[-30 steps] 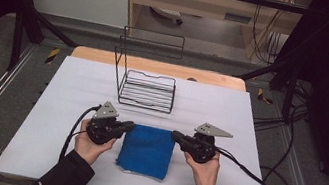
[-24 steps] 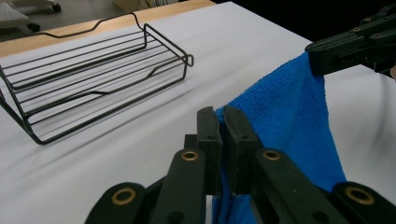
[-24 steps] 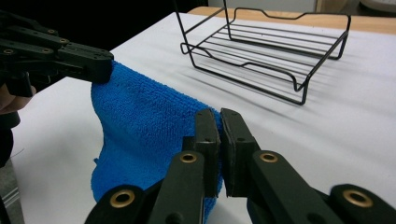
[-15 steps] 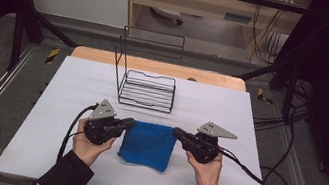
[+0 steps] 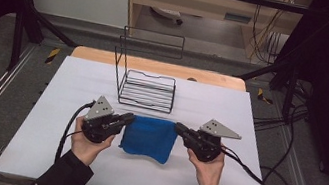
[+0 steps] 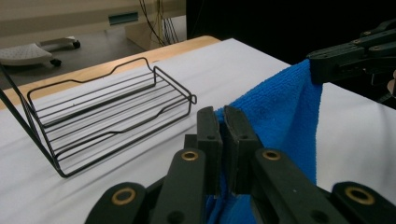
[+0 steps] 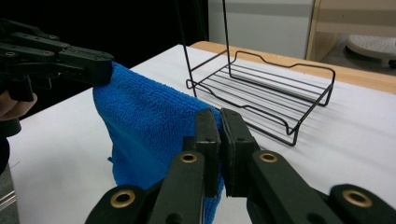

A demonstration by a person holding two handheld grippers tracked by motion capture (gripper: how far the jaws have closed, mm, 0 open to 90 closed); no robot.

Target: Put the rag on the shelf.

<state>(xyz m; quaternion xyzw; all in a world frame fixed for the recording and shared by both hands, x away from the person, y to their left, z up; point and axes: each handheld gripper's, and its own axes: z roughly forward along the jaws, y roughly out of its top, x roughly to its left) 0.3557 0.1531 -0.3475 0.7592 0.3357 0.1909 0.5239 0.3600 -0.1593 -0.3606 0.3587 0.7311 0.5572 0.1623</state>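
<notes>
In the high view, going left to right across the lower middle of the frame, there are two hand-held black two-jaw grippers, one blue terry cloth between them, and one black wire rack just above, at frame centre. The left gripper (image 5: 129, 117) is clamped on the cloth's upper left corner. The blue terry cloth (image 5: 149, 137) hangs stretched between both grips, its lower edge sagging toward the white table cover (image 5: 49, 103). The right gripper (image 5: 180, 127) is clamped on the upper right corner. The black wire rack (image 5: 147, 89) stands apart from the cloth, with one tall wire back rising at its left side.

The left gripper view shows its jaws pressed together on the cloth (image 6: 280, 112) at lower centre, the rack (image 6: 107, 116) at left, and the other gripper's jaw at upper right. The right gripper view shows its jaws pinching the cloth (image 7: 149, 126), with the rack (image 7: 266, 100) at right. The high view alone shows two hands and dark sleeves.
</notes>
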